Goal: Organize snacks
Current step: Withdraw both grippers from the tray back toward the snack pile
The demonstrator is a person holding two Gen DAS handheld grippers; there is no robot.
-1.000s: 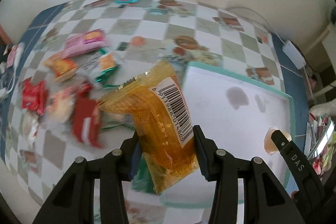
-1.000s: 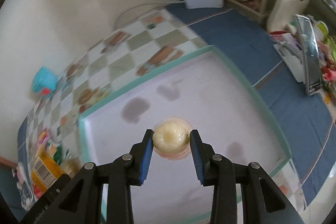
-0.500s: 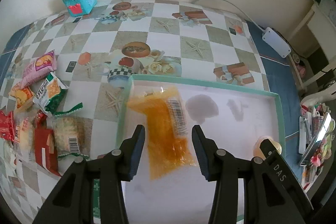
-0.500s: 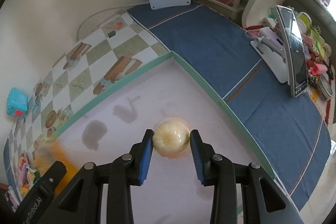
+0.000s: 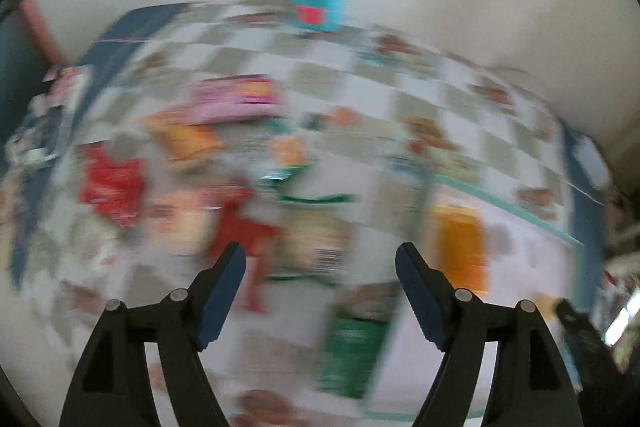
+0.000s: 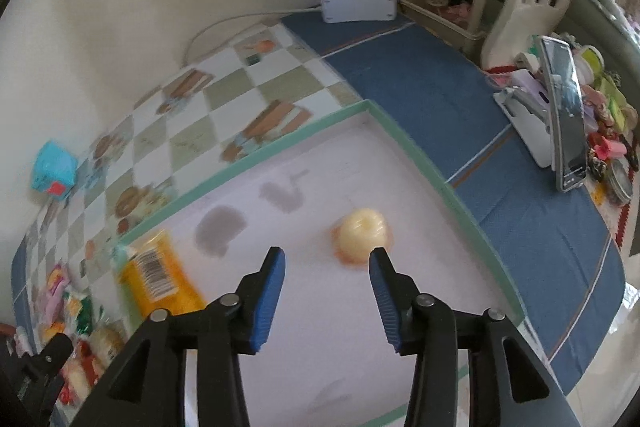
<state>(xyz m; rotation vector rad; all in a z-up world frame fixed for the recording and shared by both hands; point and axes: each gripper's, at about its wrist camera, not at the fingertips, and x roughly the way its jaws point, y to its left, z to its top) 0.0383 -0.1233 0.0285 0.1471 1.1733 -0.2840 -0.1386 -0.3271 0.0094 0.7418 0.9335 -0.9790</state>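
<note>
A white tray with a green rim (image 6: 280,147) lies on the checkered tablecloth. In it lie an orange snack packet (image 6: 160,279) at its left end and a pale jelly cup (image 6: 362,235) near the middle. My right gripper (image 6: 328,255) is open and empty, just in front of the cup, not touching it. My left gripper (image 5: 320,255) is open and empty above the pile of snack packets (image 5: 224,187); that view is heavily blurred. The orange packet (image 5: 460,247) shows there at the right, in the tray.
A teal box (image 5: 318,3) stands at the back by the wall, also in the right wrist view (image 6: 54,171). A white power strip (image 6: 360,5) lies on the blue cloth (image 6: 500,147). A phone on a stand (image 6: 564,115) and clutter sit at the right.
My right gripper opened, let the jelly cup go in the tray and drew back. My left gripper, having dropped the orange packet in the tray, opened wider and swung left toward the snack pile.
</note>
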